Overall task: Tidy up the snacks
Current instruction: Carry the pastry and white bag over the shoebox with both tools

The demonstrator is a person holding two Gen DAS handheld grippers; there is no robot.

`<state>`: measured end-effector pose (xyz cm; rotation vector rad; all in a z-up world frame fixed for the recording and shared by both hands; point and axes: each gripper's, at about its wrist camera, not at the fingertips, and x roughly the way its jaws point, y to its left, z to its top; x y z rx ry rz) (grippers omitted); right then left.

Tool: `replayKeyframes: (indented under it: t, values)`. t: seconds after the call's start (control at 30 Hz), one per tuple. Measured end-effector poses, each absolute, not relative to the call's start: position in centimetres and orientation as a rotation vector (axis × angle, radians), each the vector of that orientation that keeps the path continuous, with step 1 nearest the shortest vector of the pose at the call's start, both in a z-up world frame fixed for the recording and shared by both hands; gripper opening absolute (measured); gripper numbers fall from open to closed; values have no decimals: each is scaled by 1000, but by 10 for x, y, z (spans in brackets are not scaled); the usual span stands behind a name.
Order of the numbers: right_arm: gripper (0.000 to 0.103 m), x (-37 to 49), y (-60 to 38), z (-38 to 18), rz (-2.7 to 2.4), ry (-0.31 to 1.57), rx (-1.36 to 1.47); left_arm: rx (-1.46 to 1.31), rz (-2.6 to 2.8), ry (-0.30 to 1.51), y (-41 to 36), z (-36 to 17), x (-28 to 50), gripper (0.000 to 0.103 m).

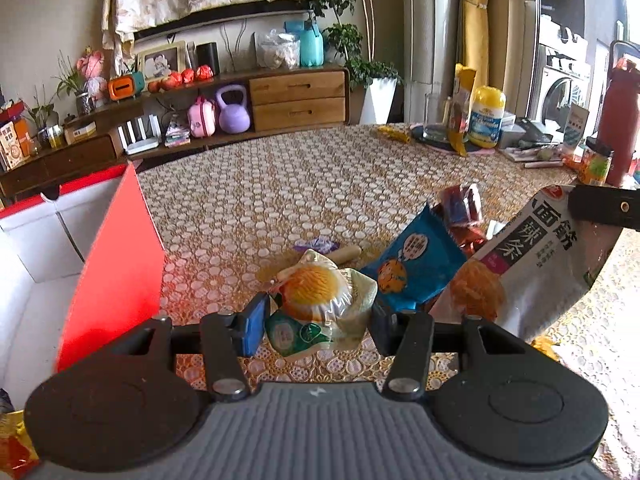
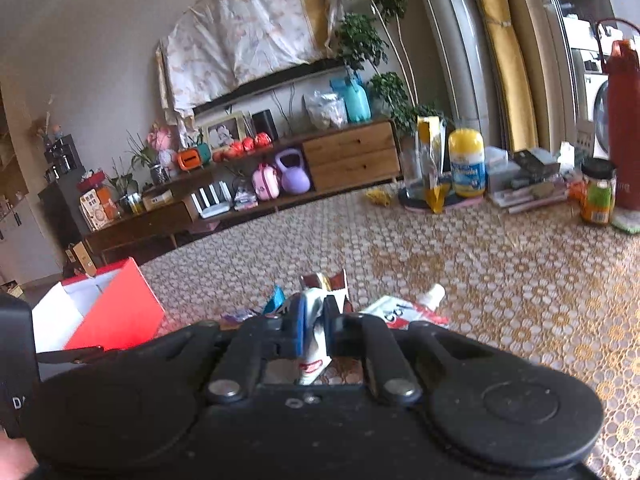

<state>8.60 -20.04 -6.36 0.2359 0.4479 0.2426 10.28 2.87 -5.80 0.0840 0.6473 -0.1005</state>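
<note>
Currently I hold a snack in each gripper, left gripper point(image 1: 316, 316) fingers around the egg-print packet point(image 1: 320, 304), right gripper point(image 2: 314, 320) fingers pinched on the silver pouch point(image 1: 536, 264), while several snacks point(image 1: 416, 264) remain beside the red box point(image 1: 116, 264).

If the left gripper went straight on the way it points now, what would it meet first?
Probably the purple wrapper on the table just beyond the egg snack the left gripper holds; depth is unclear.

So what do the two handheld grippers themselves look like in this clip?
Both are black. The left gripper has a grey ribbed body, two round black discs at its sides, black link arms with silver pivot pins, and blue pads on its fingers. The right gripper has the same discs, links, pins and blue pads, but a dusty black body. No cables or sleeves show.
</note>
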Motion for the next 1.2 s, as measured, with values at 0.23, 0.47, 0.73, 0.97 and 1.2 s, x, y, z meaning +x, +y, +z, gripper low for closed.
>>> replayKeyframes:
  t: [0.23, 0.47, 0.73, 0.97, 1.2]
  values:
    - [7, 70, -197, -47, 249, 410, 224, 81, -102, 609, 32, -38, 83, 51]
    - [7, 52, -186, -24, 277, 352, 201, 69, -92, 551, 43, -10, 59, 51]
    - [7, 41, -162, 1, 332, 296, 173, 59, -52, 497, 69, 17, 38, 51]
    - [7, 37, -131, 18, 396, 265, 148, 45, 3, 464, 101, 34, 23, 51]
    - [7, 42, -89, 35, 473, 244, 111, 37, 73, 446, 139, 46, 18, 51]
